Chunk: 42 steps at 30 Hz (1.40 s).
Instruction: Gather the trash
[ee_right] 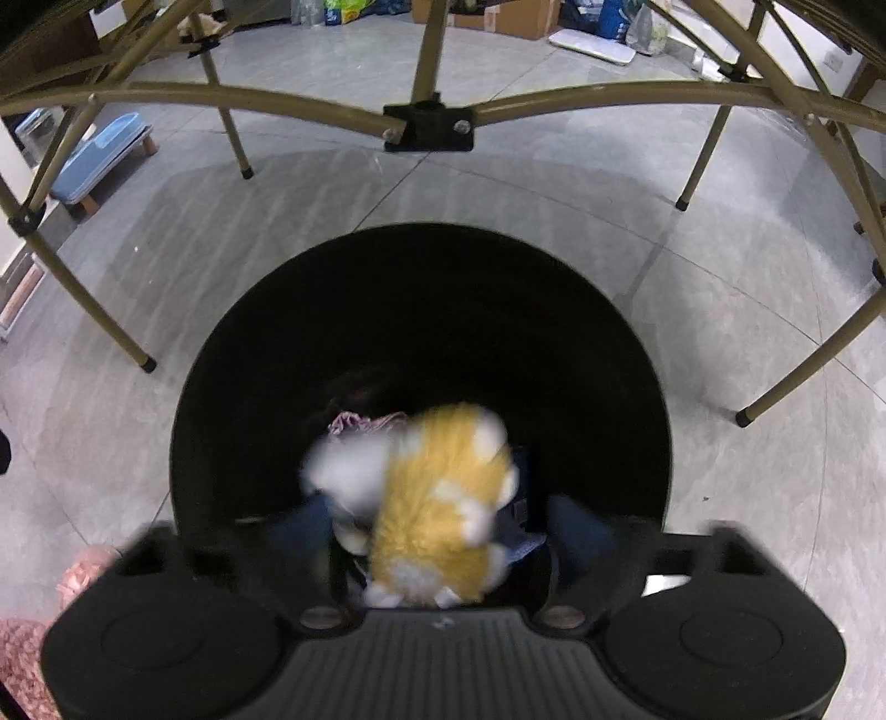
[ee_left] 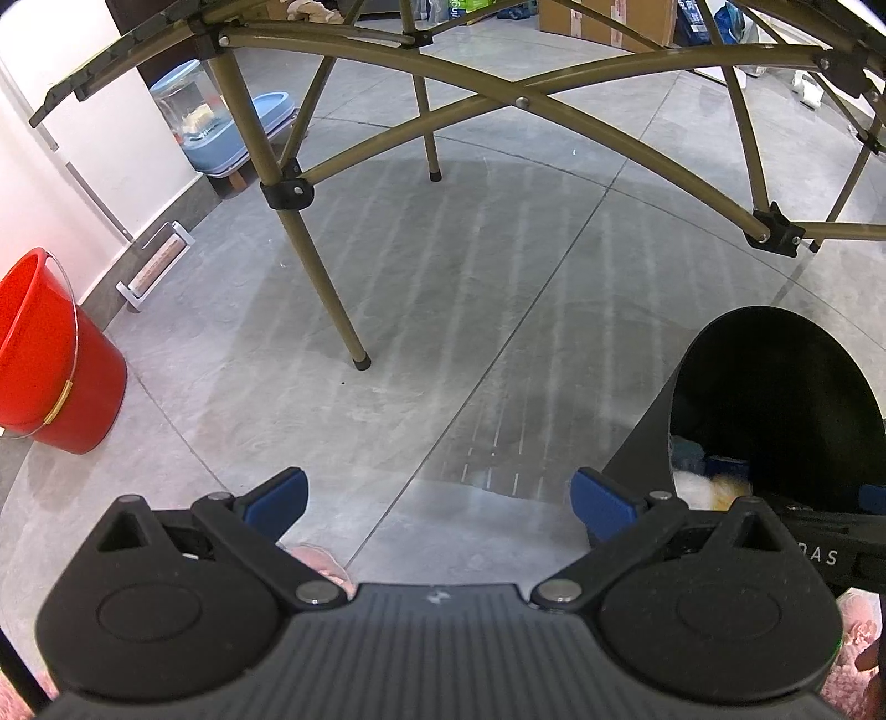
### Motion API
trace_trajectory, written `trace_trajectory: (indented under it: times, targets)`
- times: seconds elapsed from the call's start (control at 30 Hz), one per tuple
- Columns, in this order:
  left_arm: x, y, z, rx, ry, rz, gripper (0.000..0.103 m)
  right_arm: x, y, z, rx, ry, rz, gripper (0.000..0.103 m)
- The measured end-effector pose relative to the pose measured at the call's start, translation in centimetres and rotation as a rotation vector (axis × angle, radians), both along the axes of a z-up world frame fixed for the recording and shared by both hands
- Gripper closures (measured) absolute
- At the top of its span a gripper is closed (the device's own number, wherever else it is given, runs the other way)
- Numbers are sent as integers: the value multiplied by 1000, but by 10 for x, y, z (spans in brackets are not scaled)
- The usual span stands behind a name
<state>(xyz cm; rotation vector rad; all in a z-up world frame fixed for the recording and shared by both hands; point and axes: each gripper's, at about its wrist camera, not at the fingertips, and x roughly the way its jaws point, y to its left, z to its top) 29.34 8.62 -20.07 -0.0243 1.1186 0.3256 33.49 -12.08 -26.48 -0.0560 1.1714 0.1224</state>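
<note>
Here the right claw, spread, hovers over the bin around a blurred plush toy; left claw spread.

Floor: grey tiles
Folding frame: olive metal legs, black feet
Bucket: red, near the white wall
Far floor: cardboard box
</note>
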Motion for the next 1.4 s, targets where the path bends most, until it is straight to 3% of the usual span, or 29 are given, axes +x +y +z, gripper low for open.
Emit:
trace_trajectory:
  times: [0.23,0.57,1.03,1.4]
  targets:
    - [-6,-2,17,-30,-54,5,0,-4,-7,14,41,6,16,0]
    - [-48,-29,89,-38,-216,-88,0,-50,-31,99,71,-150,26,0]
    - [-141,-67,156,-35,-244,-240,0,-151,-58,194,73,-232,39,0]
    - [-186,-78,181,-38,-255,-288,0,-211,-68,232,60,-273,-1,0]
